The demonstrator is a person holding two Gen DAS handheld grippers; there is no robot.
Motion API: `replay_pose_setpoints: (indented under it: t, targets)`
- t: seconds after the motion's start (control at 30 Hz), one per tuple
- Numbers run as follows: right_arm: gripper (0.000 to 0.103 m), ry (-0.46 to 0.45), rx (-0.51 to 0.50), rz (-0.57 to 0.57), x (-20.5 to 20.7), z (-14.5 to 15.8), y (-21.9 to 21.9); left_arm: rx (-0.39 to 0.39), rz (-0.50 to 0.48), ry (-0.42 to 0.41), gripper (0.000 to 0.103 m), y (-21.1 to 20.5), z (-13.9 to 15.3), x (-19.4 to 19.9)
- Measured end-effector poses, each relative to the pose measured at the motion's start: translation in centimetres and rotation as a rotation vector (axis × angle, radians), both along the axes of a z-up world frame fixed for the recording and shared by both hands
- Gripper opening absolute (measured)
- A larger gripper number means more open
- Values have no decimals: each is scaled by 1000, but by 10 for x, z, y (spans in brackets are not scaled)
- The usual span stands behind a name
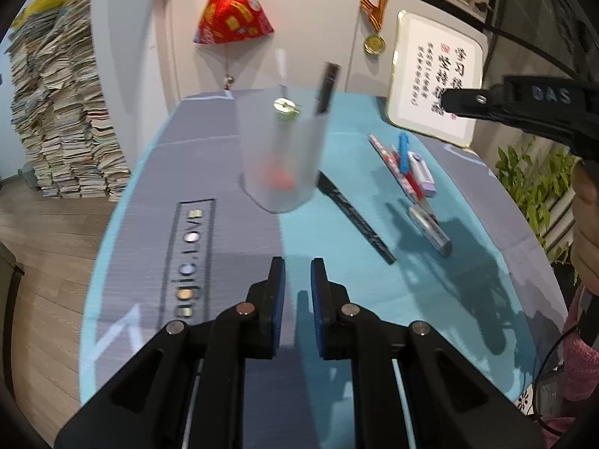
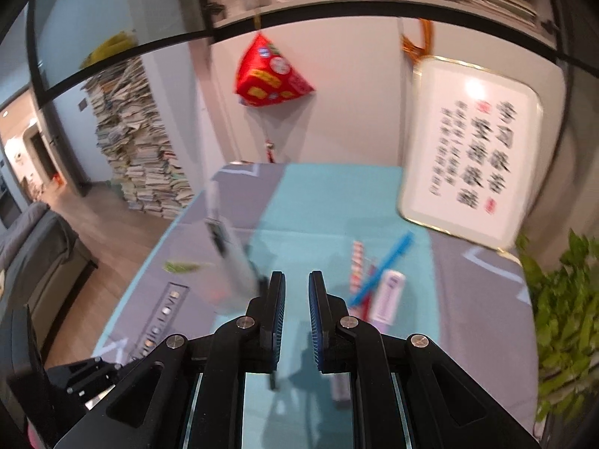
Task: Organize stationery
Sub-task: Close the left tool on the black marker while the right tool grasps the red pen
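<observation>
A frosted translucent cup (image 1: 279,153) stands on the table mat and holds a black pen (image 1: 327,88) and a white pen (image 1: 280,67). To its right lie a black ruler (image 1: 355,217), a blue pen (image 1: 403,151), a white-and-lilac correction tape (image 1: 423,174) and a clear silver pen (image 1: 430,230). My left gripper (image 1: 297,273) hovers in front of the cup, shut and holding nothing. My right gripper (image 2: 297,284) is shut and holds nothing too, above the blue pen (image 2: 382,273) and correction tape (image 2: 389,295); the blurred cup (image 2: 232,262) is to its left.
A gold-framed calligraphy board (image 1: 434,75) leans at the table's back right, with a green plant (image 1: 531,176) beside it. A red ornament (image 1: 234,11) hangs on the wall behind. A tall stack of books (image 1: 63,112) stands on the floor to the left.
</observation>
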State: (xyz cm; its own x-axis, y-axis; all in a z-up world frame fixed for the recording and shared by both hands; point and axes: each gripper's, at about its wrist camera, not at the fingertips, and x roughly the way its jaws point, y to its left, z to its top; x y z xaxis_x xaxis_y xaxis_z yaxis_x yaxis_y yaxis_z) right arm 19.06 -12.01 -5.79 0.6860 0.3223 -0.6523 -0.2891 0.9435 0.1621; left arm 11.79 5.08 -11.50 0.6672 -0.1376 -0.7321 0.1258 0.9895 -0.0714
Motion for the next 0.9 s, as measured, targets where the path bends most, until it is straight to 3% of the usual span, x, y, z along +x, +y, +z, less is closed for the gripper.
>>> replay_pose_setpoints:
  t: [0.2,0.4,0.63,0.73,0.9]
  targets:
    - [12,85,11,-82,-1,-24,-49,-26,-27,42,15,-30,-8,21]
    - [12,194,21,-106,2,-57,-73,5,-16,88,15,-64,-21,55]
    - [12,303,33,-75,19,-88,-60,55,13,116,17,-77,-32,72]
    - [12,326,12,-54,27,-96,-47,80,-9,116,13,-80,-31,71]
    - [12,331,-2,-59,37,-100,-36,58,-37,127,7,-75,-30,64]
